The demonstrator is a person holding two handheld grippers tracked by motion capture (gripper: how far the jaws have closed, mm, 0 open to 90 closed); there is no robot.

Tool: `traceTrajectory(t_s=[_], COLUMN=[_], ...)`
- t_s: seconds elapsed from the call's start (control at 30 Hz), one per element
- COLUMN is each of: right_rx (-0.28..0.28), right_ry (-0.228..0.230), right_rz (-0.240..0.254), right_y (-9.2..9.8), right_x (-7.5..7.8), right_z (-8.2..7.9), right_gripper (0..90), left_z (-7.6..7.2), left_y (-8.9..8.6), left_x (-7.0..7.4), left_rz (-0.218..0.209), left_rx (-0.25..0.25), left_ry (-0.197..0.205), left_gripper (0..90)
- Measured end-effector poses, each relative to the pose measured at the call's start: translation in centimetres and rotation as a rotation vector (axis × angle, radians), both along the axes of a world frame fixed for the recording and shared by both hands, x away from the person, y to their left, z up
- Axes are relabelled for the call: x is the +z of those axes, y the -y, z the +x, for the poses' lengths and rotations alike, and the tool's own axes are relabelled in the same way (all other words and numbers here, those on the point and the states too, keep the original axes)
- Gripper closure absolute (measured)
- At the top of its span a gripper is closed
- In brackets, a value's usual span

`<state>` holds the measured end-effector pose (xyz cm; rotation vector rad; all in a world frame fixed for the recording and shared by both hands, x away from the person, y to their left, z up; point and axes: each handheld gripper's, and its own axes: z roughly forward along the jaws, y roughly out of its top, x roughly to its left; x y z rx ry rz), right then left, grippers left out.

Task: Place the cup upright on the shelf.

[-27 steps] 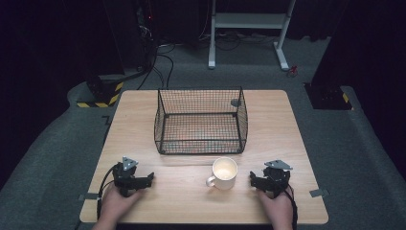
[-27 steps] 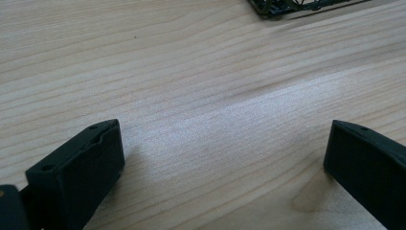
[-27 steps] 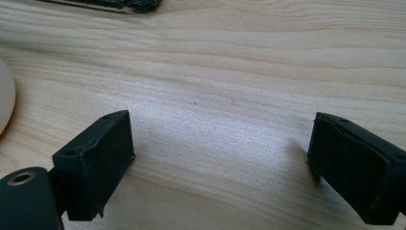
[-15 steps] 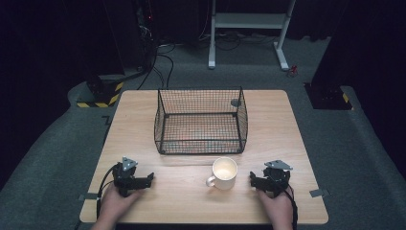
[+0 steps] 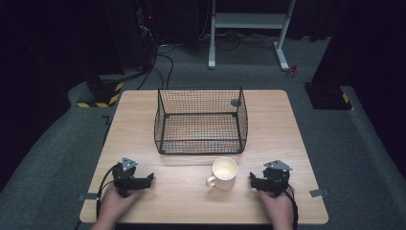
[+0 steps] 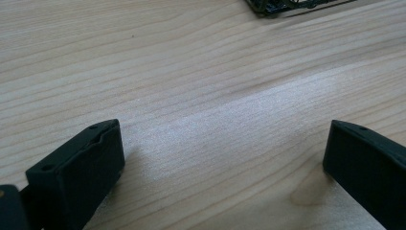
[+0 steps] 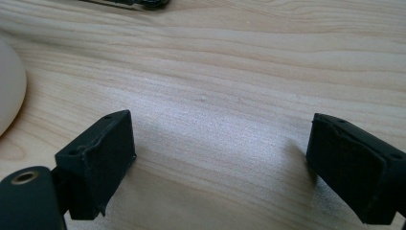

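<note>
A cream mug [image 5: 224,173] stands upright near the front edge of the wooden worktop [image 5: 139,120], a little right of its middle, with its handle turned toward the front left corner. Just behind it, at the middle of the worktop, sits a black wire basket [image 5: 200,120], empty and open at the top; mug and basket are near each other but apart.

The left hand-held gripper [image 5: 130,176] rests near the front left corner, and the left gripper view shows its jaws spread wide over bare wood with nothing between them. The right hand-held gripper [image 5: 268,178] rests near the front edge just right of the mug, jaws likewise wide apart and empty; in the right gripper view the mug's rounded side shows at the left edge [image 7: 9,86].

This looks like the very start: both tools lie idle and the mug is untouched. The likely job is to lift the mug into the basket. The right hand-held gripper is the closer one, so the next move probably calls for turning it toward the mug, setting its jaws around the wall or rim, and closing firmly before lifting over the basket's front wall.
</note>
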<state>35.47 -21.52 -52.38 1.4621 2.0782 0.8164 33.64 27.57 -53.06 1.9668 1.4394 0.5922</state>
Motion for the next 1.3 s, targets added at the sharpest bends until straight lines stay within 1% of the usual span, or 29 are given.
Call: traceTrajectory(t_s=[0.03,0.17,0.27,0.33,0.4,0.7,0.87,0.9,1.13,1.23,1.27,1.3], right_rx=[0.014,0.027,0.043,0.057,0.060,0.082,0.092,0.099,0.111,0.128,0.128,0.135], right_ry=[0.004,-0.008,-0.003,0.009,0.018,0.048,0.066,0.078,0.102,0.119,0.119,0.130], right_rz=[-0.012,-0.008,-0.005,-0.010,0.001,0.008,0.026,0.032,0.055,0.066,0.066,0.069], right_y=[0.0,0.0,0.0,0.1,0.0,-0.5,-0.9,-1.0,-1.3,-1.6,-1.6,-1.8], right_x=[0.1,0.1,0.3,0.5,0.9,1.8,2.5,2.7,3.6,4.3,4.3,4.6], right_z=[-0.1,-0.3,-0.6,-0.7,-0.9,-1.4,-1.8,-1.9,-2.4,-2.7,-2.7,-2.8], right_gripper=[8.9,9.0,9.1,9.2,9.3,9.3,9.3,9.2,9.2,9.3,9.3,9.3], left_z=[0.0,0.0,0.0,0.0,0.0,0.0,0.0,0.0,0.0,0.0,0.0,0.0], left_y=[0.0,0.0,0.0,0.0,0.0,0.0,0.0,0.0,0.0,0.0,0.0,0.0], left_x=[0.0,0.0,0.0,0.0,0.0,0.0,0.0,0.0,0.0,0.0,0.0,0.0], left_rz=[0.000,0.000,0.000,0.000,0.000,0.000,0.000,0.000,0.004,0.003,0.003,0.004], left_rx=[0.000,0.001,0.001,0.000,0.001,0.001,0.000,0.000,-0.003,-0.003,-0.003,-0.003], left_ry=[0.000,0.002,0.001,0.001,0.002,0.002,0.000,0.000,-0.002,-0.002,-0.002,-0.003], left_gripper=[0.7,0.7,0.7,0.7,0.7,0.7,0.7,0.7,0.7,0.7,0.7,0.8])
